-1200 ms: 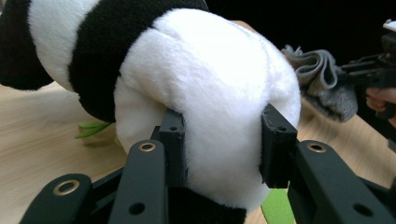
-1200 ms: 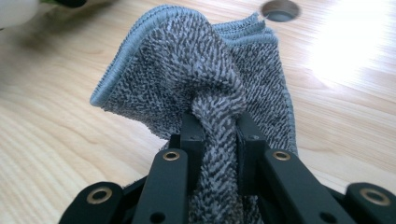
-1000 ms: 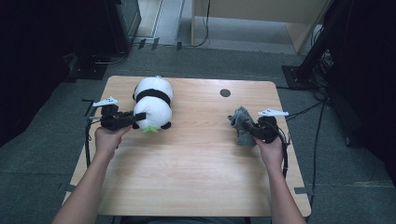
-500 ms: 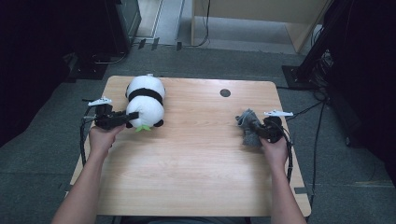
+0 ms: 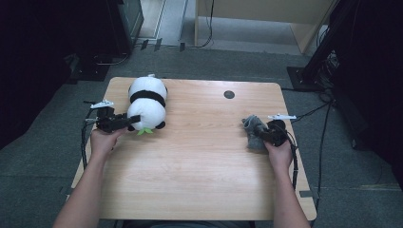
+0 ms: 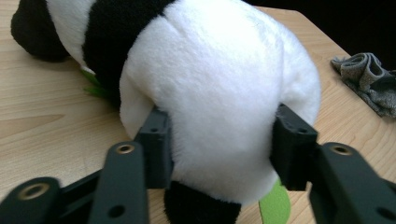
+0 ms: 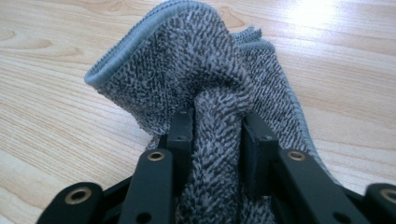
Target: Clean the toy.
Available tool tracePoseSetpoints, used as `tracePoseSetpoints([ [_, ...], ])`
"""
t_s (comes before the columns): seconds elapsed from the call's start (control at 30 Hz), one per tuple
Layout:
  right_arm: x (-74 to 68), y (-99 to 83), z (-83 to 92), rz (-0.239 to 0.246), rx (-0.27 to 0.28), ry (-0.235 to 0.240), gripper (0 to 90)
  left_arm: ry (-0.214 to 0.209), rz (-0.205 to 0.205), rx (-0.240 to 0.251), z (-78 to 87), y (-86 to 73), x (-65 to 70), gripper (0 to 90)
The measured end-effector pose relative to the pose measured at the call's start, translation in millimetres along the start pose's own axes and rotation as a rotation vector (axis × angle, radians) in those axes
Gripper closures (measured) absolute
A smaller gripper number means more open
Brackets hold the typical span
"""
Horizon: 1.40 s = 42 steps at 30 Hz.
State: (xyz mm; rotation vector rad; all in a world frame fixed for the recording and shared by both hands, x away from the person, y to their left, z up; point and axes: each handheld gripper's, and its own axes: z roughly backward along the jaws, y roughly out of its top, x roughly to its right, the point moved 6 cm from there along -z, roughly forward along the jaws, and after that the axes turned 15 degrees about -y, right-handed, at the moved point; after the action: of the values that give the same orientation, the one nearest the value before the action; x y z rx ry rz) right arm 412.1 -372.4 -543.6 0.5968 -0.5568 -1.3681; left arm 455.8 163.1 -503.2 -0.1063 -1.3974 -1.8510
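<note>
With both grippers' jaws just opening, the left gripper [image 5: 134,118] barely pinches the panda [image 5: 147,102] and the right gripper [image 5: 257,132] the towel [image 5: 252,128], well right of it on the surface [image 5: 199,166]; either may snag.

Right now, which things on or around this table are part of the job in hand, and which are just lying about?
In hand:
- panda plush, between the left gripper jaws, which have just been opening
- grey cloth, between the right gripper jaws, also just opening

Lying about:
- round cable hole in the table
- floor cables
</note>
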Motion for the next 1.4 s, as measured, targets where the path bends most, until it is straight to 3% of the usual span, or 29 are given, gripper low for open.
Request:
tracePoseSetpoints([
  [0.1, -0.2, -0.1, -0.4, 0.007, 0.001, -0.007, 62.5, 0.018, -0.017, -0.006, -0.5, 0.2, 0.4, 36.8],
  [0.27, -1.7, 0.9, -0.3, 0.018, 0.007, -0.020, 51.1, 0.013, -0.026, -0.014, -0.8, -0.6, 0.6, 26.8],
  [0.57, -0.6, 7.3, 6.5, -0.033, 0.017, 0.040, 31.1, 0.055, -0.051, -0.052, 1.8, 3.4, 7.3, 21.1],
  [0.83, -3.4, 10.8, 18.5, -0.009, 0.024, 0.025, 29.8, 0.038, -0.073, 0.023, 19.2, 16.2, 20.6, 22.3],
  [1.2, -20.6, 14.8, 44.1, 0.018, 0.066, 0.045, 30.0, 0.018, -0.154, -0.060, 10.1, 14.5, 52.4, 22.2],
  [1.4, -35.2, 13.4, 52.5, 0.042, 0.081, 0.072, 30.1, -0.021, -0.175, -0.069, 1.7, 10.2, 71.3, 22.2],
])
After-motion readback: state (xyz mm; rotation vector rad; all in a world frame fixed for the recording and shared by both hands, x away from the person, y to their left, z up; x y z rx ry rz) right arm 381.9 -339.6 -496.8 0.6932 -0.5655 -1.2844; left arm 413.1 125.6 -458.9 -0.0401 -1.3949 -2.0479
